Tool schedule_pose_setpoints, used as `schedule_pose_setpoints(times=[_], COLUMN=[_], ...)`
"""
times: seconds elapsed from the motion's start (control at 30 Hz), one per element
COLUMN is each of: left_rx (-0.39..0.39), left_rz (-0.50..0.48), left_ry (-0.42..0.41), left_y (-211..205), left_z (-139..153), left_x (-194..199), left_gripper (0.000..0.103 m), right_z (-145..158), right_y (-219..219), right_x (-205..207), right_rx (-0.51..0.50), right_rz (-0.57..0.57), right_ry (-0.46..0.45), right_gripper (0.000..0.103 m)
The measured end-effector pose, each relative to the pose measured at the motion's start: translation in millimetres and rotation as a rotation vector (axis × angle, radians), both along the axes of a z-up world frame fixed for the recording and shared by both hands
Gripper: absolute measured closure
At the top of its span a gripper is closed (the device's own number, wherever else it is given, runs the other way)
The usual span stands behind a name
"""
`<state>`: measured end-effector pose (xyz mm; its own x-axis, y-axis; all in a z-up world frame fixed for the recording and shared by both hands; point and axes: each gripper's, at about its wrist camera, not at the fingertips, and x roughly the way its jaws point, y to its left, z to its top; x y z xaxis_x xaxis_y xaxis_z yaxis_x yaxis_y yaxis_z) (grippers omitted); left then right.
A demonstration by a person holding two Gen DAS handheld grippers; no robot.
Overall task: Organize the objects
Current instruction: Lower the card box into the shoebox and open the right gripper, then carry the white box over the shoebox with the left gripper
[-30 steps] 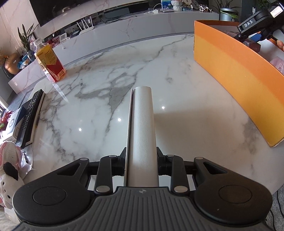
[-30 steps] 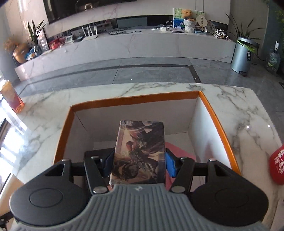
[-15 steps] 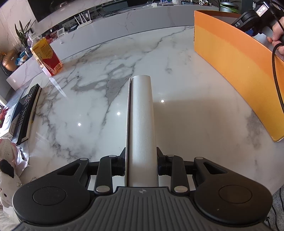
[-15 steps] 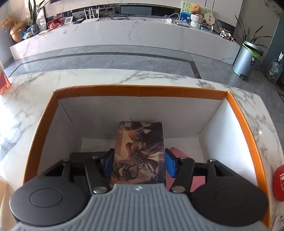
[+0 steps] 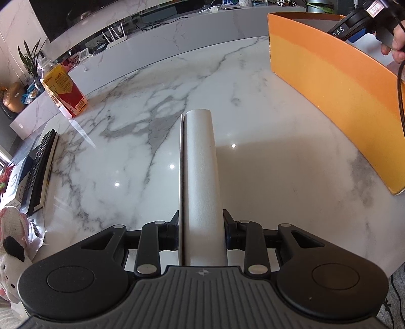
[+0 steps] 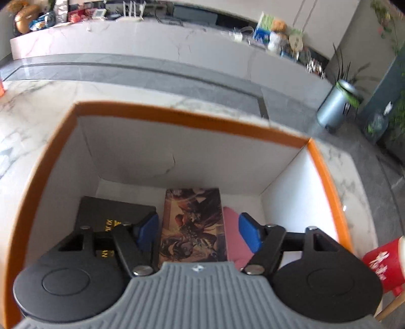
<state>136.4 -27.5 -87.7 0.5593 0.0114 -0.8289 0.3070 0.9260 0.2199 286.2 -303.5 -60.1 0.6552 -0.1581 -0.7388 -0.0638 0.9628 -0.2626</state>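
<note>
My left gripper [image 5: 200,227] is shut on a long silver-grey bar-shaped object [image 5: 200,177] and holds it above the marble table [image 5: 126,141]. The orange box [image 5: 336,83] stands to its right. In the right wrist view my right gripper [image 6: 196,227] is open inside the orange box [image 6: 177,114]; its blue pads [image 6: 249,231] stand apart from an illustrated card box [image 6: 193,225] that lies on the box floor between a black box [image 6: 106,212] and a pink item [image 6: 234,227]. The right gripper also shows in the left wrist view [image 5: 354,22].
A yellow-and-red drink carton [image 5: 64,92] stands at the table's far left. A black remote [image 5: 41,167] lies on boxes at the left edge, with a plush toy [image 5: 11,243] below. A red item [image 6: 382,265] sits right of the orange box.
My right gripper has opened and let go of the illustrated card box, which now lies in the orange box. My left gripper still holds the silver bar, with little movement.
</note>
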Motion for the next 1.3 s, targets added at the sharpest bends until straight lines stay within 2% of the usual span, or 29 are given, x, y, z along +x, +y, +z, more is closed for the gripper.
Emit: schedule_pose_setpoints(times=[0.1, 0.23, 0.33, 0.37, 0.4, 0.43, 0.57, 0.73, 0.83, 0.93, 1.0, 1.17, 1.3], left_rx=[0.007, -0.001, 0.003, 0.002, -0.003, -0.019, -0.055, -0.076, -0.073, -0.060, -0.063, -0.152, -0.140], left_rz=[-0.007, -0.005, -0.008, -0.009, -0.005, 0.001, 0.020, 0.021, 0.015, 0.004, 0.007, 0.025, 0.025], left_ry=[-0.031, -0.036, -0.050, -0.053, -0.055, -0.055, -0.048, -0.043, -0.037, -0.043, -0.042, -0.051, -0.076], left_y=[-1, 0, -4, -4, -5, -4, -3, -1, -1, -2, -1, 7, 5], left_z=[3, 3, 2, 2, 2, 2, 3, 4, 5, 3, 3, 12, 17], left_x=[1, 4, 11, 13, 15, 17, 18, 16, 11, 7, 7, 7, 6], left_gripper=[0.062, 0.054, 0.054, 0.055, 0.063, 0.068, 0.069, 0.069, 0.069, 0.069, 0.069, 0.069, 0.069], right_z=[23, 48, 52, 51, 49, 48, 34, 12, 12, 16, 22, 37, 40], right_y=[9, 16, 28, 32, 34, 38, 53, 61, 71, 68, 65, 46, 24], right_x=[-35, -82, -111, -120, -126, -131, -157, -164, -159, -152, -155, -171, -177], right_rx=[-0.016, 0.173, 0.256, 0.280, 0.298, 0.321, 0.388, 0.453, 0.404, 0.429, 0.446, 0.497, 0.549], right_rz=[0.054, 0.148, 0.163, 0.150, 0.137, 0.134, 0.197, 0.176, 0.169, 0.131, 0.121, 0.064, -0.005], right_ry=[-0.099, -0.134, -0.149, -0.154, -0.154, -0.148, -0.108, -0.040, -0.031, -0.020, -0.050, -0.131, -0.156], right_gripper=[0.023, 0.023, 0.023, 0.023, 0.023, 0.023, 0.023, 0.028, 0.026, 0.028, 0.030, 0.030, 0.030])
